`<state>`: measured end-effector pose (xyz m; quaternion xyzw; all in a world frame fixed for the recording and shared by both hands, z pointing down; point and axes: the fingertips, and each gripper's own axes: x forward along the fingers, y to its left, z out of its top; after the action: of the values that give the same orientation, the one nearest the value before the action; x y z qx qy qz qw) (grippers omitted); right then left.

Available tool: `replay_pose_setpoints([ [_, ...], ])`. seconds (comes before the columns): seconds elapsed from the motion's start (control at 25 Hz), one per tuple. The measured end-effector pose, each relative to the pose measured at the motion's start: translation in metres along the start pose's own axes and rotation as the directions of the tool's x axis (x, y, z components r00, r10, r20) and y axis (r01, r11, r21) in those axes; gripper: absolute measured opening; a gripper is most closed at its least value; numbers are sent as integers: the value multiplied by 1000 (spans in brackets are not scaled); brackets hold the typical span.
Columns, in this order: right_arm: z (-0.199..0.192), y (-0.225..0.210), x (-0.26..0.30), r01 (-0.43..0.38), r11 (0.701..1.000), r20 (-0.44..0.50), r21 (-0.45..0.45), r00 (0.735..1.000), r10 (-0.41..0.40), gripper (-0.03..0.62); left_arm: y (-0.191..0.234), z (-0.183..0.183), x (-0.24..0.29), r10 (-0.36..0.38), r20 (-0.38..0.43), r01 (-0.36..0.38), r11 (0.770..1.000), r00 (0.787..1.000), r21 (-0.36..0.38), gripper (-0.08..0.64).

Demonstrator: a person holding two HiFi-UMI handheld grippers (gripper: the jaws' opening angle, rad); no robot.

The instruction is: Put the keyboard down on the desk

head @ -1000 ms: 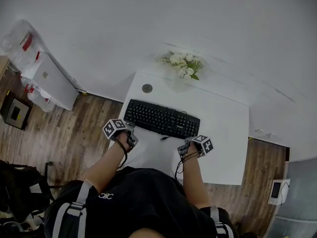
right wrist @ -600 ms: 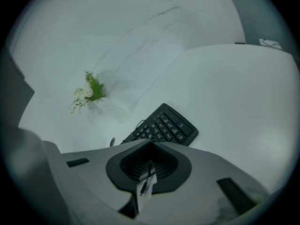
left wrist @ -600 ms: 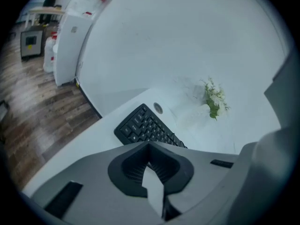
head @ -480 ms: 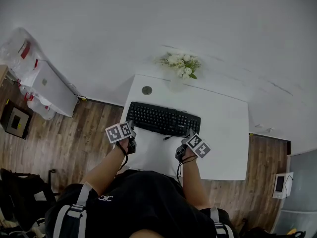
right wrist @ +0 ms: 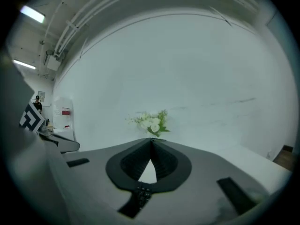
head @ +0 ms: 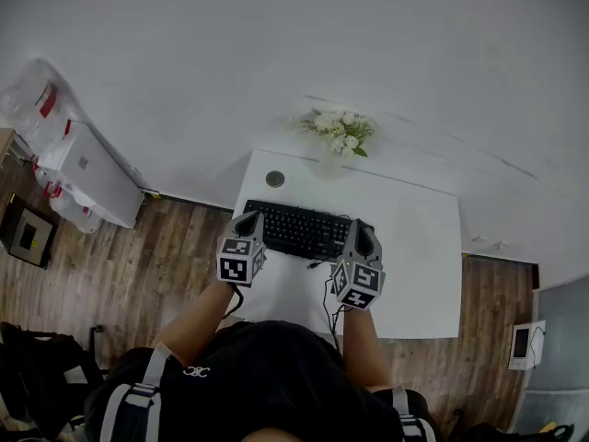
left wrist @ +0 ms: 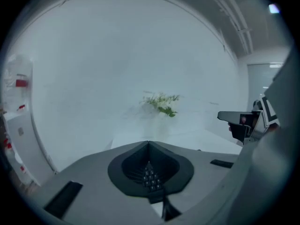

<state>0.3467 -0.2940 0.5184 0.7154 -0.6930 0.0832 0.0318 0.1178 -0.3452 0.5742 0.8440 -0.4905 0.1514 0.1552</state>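
The black keyboard lies flat on the white desk, toward its left half. Both grippers hover above the keyboard's near corners, raised toward my head and pointing at the wall. My left gripper is over the keyboard's left end and my right gripper over its right end. In the left gripper view the left gripper has its jaws shut tip to tip with nothing between them, and a few keys show below. The right gripper is likewise shut and empty.
A bunch of white flowers stands at the desk's far edge against the white wall. A round cable grommet sits at the far left corner. A white box and bags lie on the wooden floor to the left.
Both grippers have lifted from the keyboard's near edge toward my head and tipped up to face the wall. The keyboard stays on the desk.
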Motion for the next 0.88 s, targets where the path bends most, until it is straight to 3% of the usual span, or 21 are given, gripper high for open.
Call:
replay_pose_setpoints([
  [0.12, 35, 13, -6, -25, 1000, 80, -16, 996, 26, -1, -13, 45, -14, -20, 119, 10, 996, 993, 85, 0],
  [0.24, 66, 24, -14, -55, 998, 163, -12, 985, 57, -2, -21, 80, -28, -35, 213, 16, 996, 977, 91, 0],
  [0.44, 77, 30, -13, -43, 998, 150, -42, 987, 49, -2, -29, 115, -47, -52, 299, 21, 994, 953, 105, 0],
  [0.88, 73, 42, -11, -123, 992, 147, 1, 982, 122, -2, -30, 121, -52, -72, 291, 38, 992, 954, 120, 0],
])
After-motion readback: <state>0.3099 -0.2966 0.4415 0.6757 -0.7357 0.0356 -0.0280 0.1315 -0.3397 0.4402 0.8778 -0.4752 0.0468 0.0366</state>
